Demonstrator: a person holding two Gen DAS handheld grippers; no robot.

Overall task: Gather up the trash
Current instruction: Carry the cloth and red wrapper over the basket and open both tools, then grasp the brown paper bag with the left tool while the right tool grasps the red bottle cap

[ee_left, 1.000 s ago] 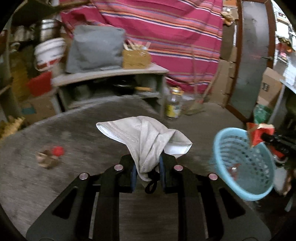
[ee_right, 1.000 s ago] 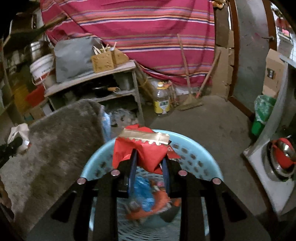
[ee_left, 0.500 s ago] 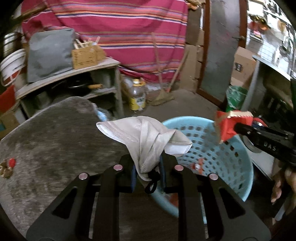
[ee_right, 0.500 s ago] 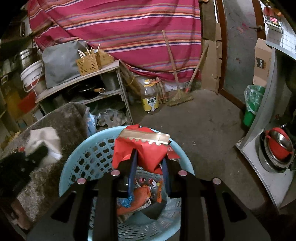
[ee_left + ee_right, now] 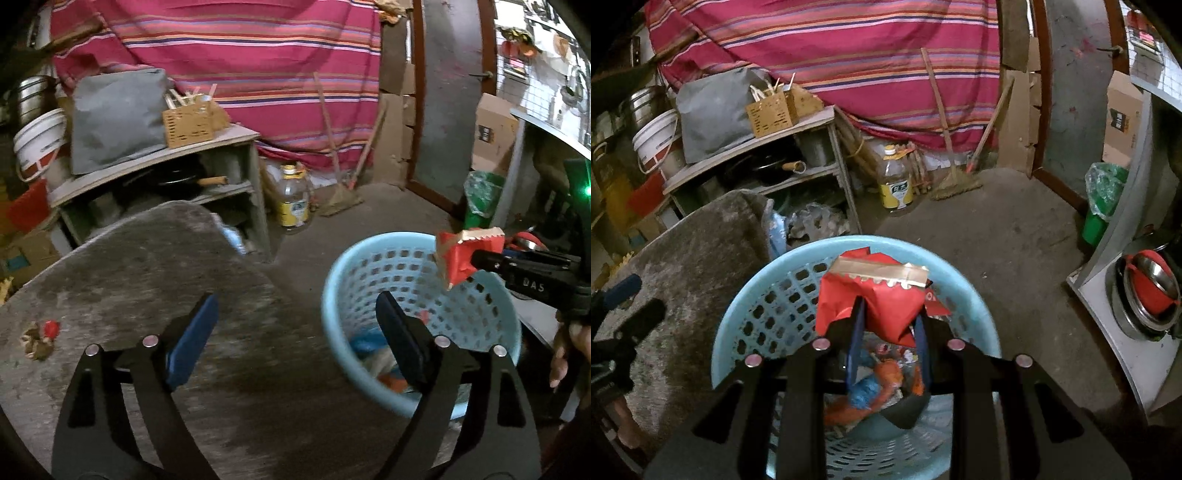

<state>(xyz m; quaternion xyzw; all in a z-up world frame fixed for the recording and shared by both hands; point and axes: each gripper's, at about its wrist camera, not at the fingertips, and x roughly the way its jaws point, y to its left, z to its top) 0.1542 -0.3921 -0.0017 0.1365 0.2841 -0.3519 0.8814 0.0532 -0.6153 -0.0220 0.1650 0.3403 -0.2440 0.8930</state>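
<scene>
The pale blue perforated plastic basket [image 5: 738, 314] already holds several scraps. The right claw [image 5: 888, 325] grips a crumpled red foil wrapper [image 5: 871, 302] above it, unreleased. The left claw [image 5: 295, 321], jaws opening, holds nothing. A small red-and-brown scrap [image 5: 38, 334] remains far left on the grey worktop [image 5: 129, 266], whose right edge sits just beside the basket; open floor lies beyond.

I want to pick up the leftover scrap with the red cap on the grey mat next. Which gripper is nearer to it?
Left. The left gripper, jaws opening with nothing between them, is over the grey mat where the scrap lies. The right gripper holds a red wrapper over the blue basket, beyond the mat.
</scene>
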